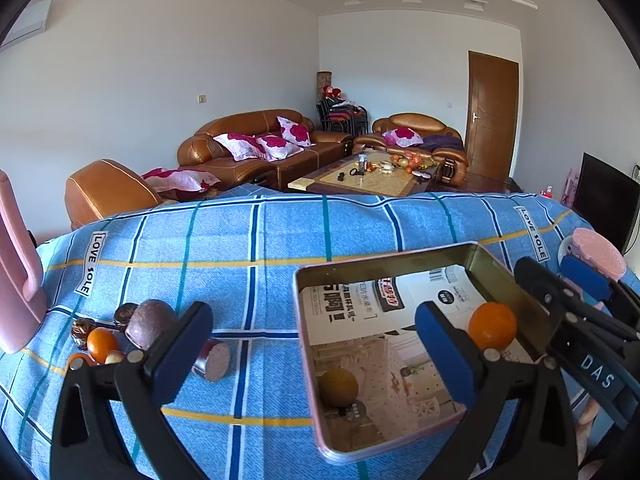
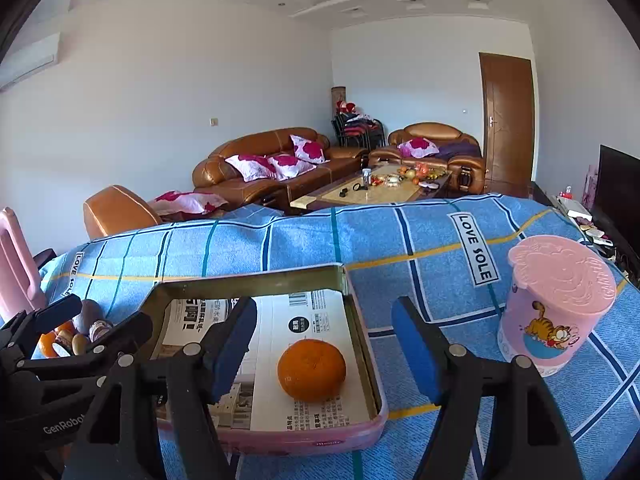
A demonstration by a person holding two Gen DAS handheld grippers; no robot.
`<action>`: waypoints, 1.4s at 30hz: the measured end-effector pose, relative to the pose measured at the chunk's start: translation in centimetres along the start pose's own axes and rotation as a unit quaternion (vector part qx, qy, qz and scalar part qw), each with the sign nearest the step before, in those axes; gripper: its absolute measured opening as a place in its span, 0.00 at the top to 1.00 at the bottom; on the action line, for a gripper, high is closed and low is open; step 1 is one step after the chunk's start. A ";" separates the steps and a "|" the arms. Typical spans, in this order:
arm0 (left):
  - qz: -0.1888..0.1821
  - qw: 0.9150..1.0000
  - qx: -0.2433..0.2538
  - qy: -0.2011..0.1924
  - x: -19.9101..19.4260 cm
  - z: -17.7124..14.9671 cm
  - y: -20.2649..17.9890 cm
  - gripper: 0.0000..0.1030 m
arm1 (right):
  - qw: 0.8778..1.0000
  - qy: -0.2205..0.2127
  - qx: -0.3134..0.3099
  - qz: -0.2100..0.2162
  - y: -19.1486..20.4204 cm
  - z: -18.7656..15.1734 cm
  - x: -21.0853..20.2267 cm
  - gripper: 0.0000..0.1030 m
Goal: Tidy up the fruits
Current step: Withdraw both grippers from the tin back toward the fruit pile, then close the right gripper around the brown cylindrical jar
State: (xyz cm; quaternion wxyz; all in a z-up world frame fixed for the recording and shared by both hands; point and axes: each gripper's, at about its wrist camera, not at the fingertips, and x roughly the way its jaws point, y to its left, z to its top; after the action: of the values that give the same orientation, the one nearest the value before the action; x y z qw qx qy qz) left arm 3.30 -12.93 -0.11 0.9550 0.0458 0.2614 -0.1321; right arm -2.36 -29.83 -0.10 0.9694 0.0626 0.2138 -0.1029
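Note:
A pink-rimmed metal tray (image 1: 306, 344) lined with newspaper sits on the blue checked cloth. An orange (image 1: 492, 326) lies in its far right part and a duller yellow-brown fruit (image 1: 338, 387) near its front left. In the right wrist view the tray (image 2: 370, 360) holds the orange (image 2: 312, 370). A pile of fruit (image 1: 120, 332) lies left of the tray: a small orange, a purple-brown round fruit, dark dates, and a cut piece (image 1: 214, 360). My left gripper (image 1: 314, 348) is open and empty above the tray's left edge. My right gripper (image 2: 320, 346) is open and empty above the orange.
A pink lidded cup with a cartoon cat (image 2: 556, 304) stands right of the tray. A pink handled object (image 1: 16, 280) stands at the table's left edge. Beyond the table are brown sofas, a coffee table (image 1: 360, 178) and a door.

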 end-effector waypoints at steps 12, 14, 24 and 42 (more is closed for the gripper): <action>0.038 0.999 -0.010 0.006 -0.4 -1.3 4.1 0.00 | 0.999 -0.024 -0.002 -0.044 0.3 0.1 -1.1 0.30; 0.045 0.999 -0.010 0.006 -0.5 -1.4 4.8 0.00 | 0.998 -0.025 0.000 -0.050 0.4 0.1 -1.2 0.30; 0.063 0.998 -0.007 0.012 -0.7 -1.8 6.7 0.00 | 0.998 -0.007 0.019 -0.053 1.7 -0.7 -1.5 0.30; 0.086 0.995 -0.025 0.034 -0.8 -2.7 13.3 0.00 | 1.000 0.017 -0.018 0.001 10.6 -2.2 -1.6 0.30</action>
State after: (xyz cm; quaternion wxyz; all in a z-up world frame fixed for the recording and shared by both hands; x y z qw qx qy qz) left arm 4.98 0.42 -1.76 0.9542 0.0485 0.2923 -0.0415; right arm -2.28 -18.86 -0.55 0.9668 0.0472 0.2316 -0.0966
